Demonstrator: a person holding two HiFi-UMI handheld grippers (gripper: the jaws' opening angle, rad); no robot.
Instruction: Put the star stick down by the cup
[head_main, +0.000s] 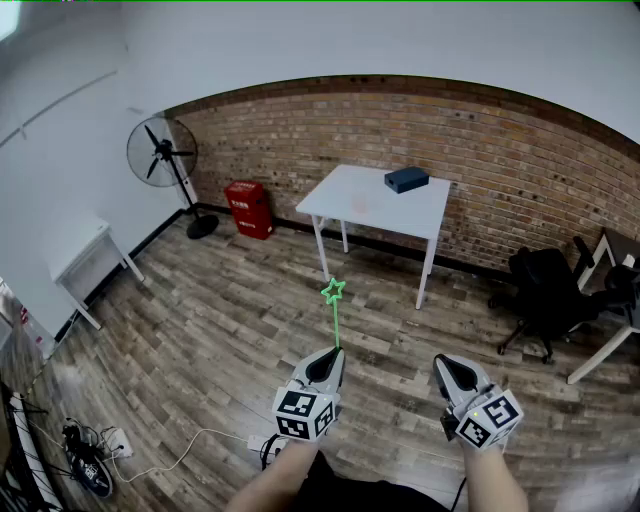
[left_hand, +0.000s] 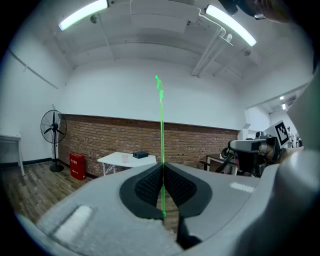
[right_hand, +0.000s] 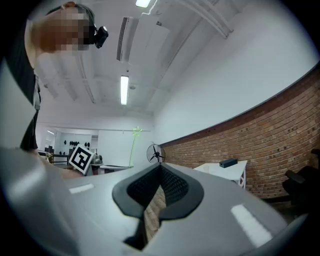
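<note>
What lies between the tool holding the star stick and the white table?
Only bare wooden floor separates the left tool and its star stick from the table, as the head view shows.

Left gripper (head_main: 328, 355): jaws clamped on the star stick (head_main: 335, 318). Right gripper (head_main: 450, 365): jaws together, empty. Both point forward, side by side.
</note>
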